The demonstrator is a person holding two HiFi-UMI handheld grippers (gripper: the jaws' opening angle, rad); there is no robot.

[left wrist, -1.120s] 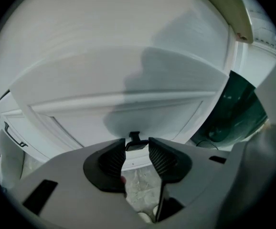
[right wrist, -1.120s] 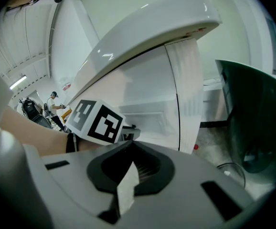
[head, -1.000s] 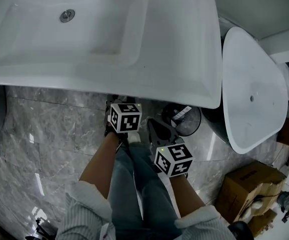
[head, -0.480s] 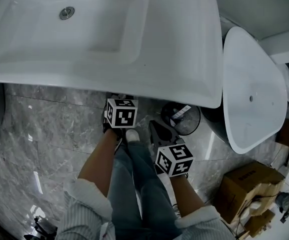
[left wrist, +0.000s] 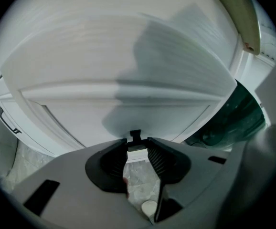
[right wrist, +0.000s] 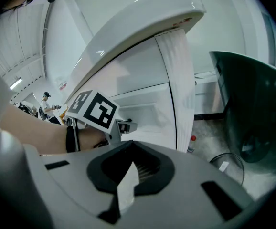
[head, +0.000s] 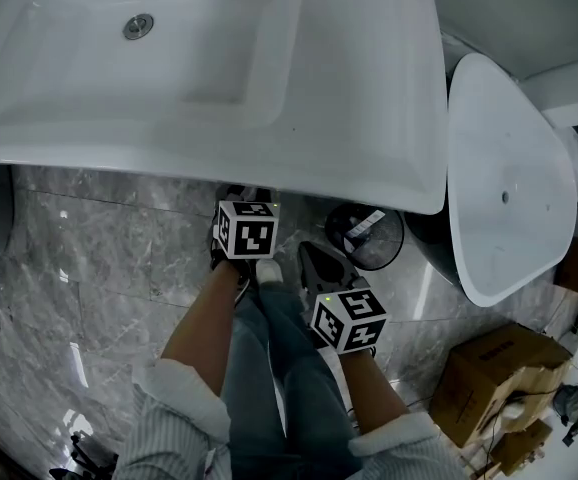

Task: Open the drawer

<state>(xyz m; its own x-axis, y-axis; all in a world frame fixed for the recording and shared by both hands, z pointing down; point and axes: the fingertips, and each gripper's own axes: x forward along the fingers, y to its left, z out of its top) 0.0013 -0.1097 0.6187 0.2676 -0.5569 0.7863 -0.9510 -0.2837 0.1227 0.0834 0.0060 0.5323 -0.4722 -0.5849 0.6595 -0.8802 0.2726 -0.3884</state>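
Observation:
The drawer's white front (left wrist: 128, 70) fills the left gripper view, with a level ridge across it. It also shows under the basin in the right gripper view (right wrist: 145, 113). My left gripper (left wrist: 137, 146) points down at the drawer's lower edge. Its jaws have just been closing and stand apart, with the white edge crossing between the tips and floor showing below. In the head view the left gripper (head: 241, 203) reaches under the sink top (head: 219, 68), which hides the drawer. My right gripper (head: 311, 253) hangs back beside it. In its own view the right gripper (right wrist: 134, 165) is shut on nothing.
A tall white tub (head: 509, 188) with a dark green outside (right wrist: 252, 109) stands at the right. A round dark bin (head: 369, 236) sits between it and the cabinet. A small bottle (right wrist: 191, 144) stands on the marble floor (head: 99, 258). Cardboard boxes (head: 494, 373) are at the lower right.
The left gripper's marker cube has turned a little. Both hands stay about where they were, under the sink's front edge.

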